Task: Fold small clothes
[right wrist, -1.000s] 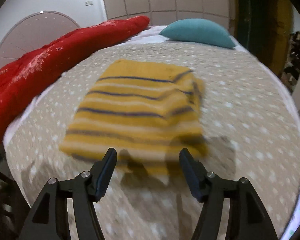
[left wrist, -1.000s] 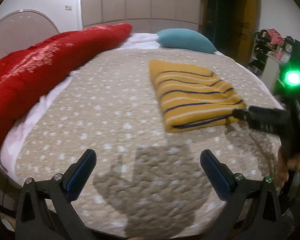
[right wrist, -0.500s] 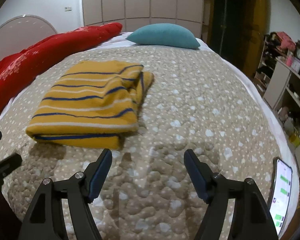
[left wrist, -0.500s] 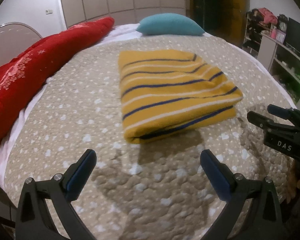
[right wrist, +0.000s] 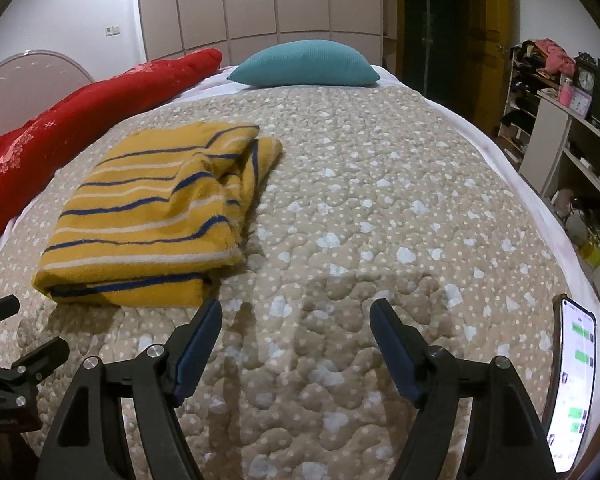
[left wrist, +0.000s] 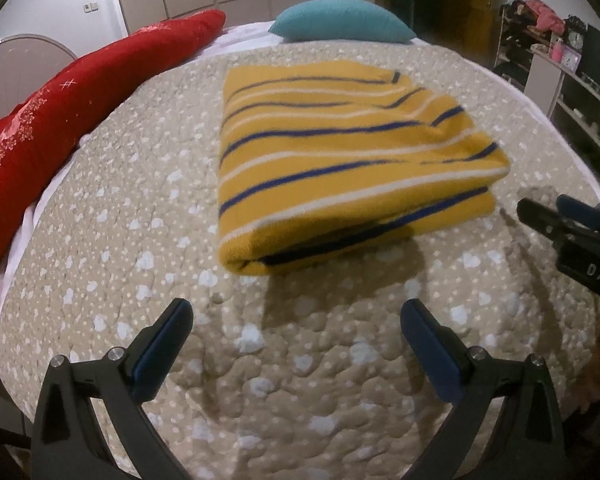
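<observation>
Folded yellow striped garment [left wrist: 340, 152] lies flat on the quilted beige bedspread [left wrist: 140, 240], toward the left half of the bed as the right wrist view has it [right wrist: 148, 216]. Folded into a thick rectangle, layered edge facing the cameras; blue and white stripes run across it. On its right side in the right wrist view, a looser layer bunches up and spills slightly past the main fold.

Left gripper [left wrist: 296, 344]: jaws spread wide, nothing between them, hovering over bare bedspread just short of the garment's near edge. Its fingers also show at the lower left of the right wrist view [right wrist: 4, 344]. Not touching the cloth.

Right gripper [right wrist: 296, 340]: released, jaws wide, empty, over bare bedspread to the right of the garment and near its front corner. Seen from the left wrist view it sits at the right edge [left wrist: 556, 212], beside the garment's right corner, apart from it.

Change since half a second ago: the garment fills more of the left wrist view and sits more centred between the fingers, so the left gripper has closed in on it. The right wrist view is nearly unchanged. A second ago the right gripper was right at the garment's edge; now it stands off to the side.

Surroundings: red blanket [right wrist: 80, 120] along the left side of the bed, teal pillow [right wrist: 304, 64] at the head, lit phone [right wrist: 572, 392] at the right bed edge, shelves [right wrist: 560, 120] beyond.
</observation>
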{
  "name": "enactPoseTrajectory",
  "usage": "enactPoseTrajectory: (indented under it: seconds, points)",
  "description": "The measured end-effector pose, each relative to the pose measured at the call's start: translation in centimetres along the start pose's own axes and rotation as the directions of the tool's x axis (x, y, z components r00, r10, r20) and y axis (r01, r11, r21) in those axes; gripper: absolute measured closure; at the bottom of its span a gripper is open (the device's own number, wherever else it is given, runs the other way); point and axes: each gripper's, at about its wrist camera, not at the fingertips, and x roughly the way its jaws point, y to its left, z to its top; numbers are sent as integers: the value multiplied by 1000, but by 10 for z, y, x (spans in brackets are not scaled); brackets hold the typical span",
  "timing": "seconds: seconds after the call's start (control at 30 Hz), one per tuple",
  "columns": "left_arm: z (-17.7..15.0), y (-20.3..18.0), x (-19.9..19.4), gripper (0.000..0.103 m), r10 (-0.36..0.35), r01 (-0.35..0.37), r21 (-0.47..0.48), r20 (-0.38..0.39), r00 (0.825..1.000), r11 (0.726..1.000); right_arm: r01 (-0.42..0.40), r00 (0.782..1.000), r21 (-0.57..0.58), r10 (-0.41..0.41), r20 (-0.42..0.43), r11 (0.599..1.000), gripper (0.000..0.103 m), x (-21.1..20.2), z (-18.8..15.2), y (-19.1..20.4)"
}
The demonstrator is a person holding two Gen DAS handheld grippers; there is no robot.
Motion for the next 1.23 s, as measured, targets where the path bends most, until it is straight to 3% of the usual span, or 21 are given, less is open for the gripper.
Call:
enactPoseTrajectory:
  seconds: [0.37, 0.63, 1.23]
  points:
    - [-5, 2, 15, 0, -25, 24, -26, -43, 999, 999, 1, 1000, -8, -1, -16, 1000, 21, 5, -6, 6]
    - [-7, 12, 24, 0, -82, 81, -58, -22, 996, 995, 6, 1000, -17, -7, -27, 1000, 21, 7, -6, 15]
    - [-7, 13, 18, 0, -89, 89, -72, 0, 996, 993, -3, 1000, -9, 3, 8, 1000, 20, -12, -4, 16]
